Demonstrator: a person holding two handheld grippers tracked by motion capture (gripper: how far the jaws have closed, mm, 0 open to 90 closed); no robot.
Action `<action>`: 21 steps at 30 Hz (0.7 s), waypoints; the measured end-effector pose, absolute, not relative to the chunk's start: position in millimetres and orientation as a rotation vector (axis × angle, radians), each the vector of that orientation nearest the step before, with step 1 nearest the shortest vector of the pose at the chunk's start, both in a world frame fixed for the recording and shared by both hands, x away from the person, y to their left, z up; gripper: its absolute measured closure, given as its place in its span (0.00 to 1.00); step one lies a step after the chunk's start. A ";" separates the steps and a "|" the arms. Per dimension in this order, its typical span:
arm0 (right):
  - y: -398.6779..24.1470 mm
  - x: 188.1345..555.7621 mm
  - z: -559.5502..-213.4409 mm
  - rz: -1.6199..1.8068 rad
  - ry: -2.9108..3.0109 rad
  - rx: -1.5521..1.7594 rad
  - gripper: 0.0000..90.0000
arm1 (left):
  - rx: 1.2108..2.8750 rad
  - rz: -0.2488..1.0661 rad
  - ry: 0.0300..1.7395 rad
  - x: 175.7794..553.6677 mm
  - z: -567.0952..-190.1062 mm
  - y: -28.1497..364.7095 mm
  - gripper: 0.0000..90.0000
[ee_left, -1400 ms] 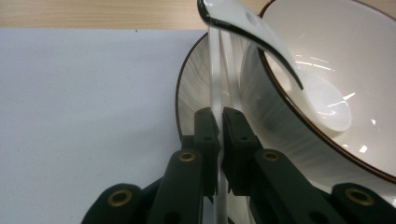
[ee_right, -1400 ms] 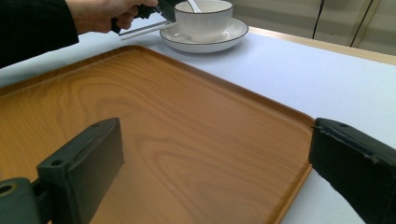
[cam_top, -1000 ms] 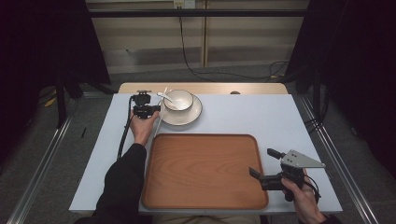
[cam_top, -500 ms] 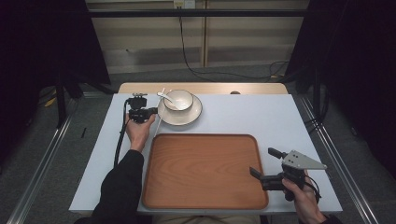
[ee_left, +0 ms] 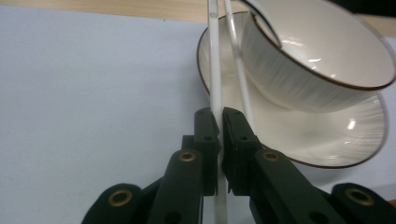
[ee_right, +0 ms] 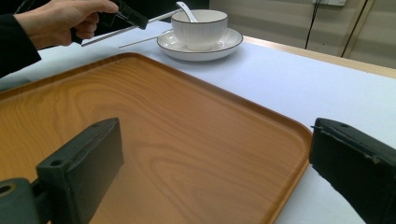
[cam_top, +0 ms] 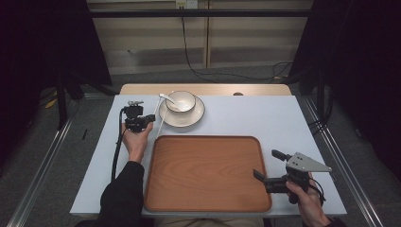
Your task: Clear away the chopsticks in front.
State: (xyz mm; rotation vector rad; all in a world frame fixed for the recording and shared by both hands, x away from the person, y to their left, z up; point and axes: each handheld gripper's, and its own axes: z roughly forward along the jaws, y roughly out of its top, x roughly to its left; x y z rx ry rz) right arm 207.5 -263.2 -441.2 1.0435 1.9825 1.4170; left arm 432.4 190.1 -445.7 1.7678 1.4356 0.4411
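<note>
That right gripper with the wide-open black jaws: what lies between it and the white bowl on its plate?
In the right gripper view, the wooden tray and a strip of white table separate the right gripper from the white bowl.

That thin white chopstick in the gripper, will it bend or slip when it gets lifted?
The thin white chopstick looks straight and rigid, so it probably won't bend. Its glossy surface may slip or swivel, since the left gripper pinches it at one narrow spot. It looks light, and being round it could roll if dropped on the pale blue table.
</note>
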 end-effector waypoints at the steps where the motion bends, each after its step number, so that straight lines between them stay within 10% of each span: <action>1: -263.3 207.5 -441.3 1.415 1.982 1.043 0.03 | 1.758 0.451 1.434 429.8 -445.4 189.4 0.95; 21: -264.1 206.2 -439.9 1.427 1.968 1.047 0.03 | 1.701 0.439 1.424 373.5 -446.8 188.7 0.95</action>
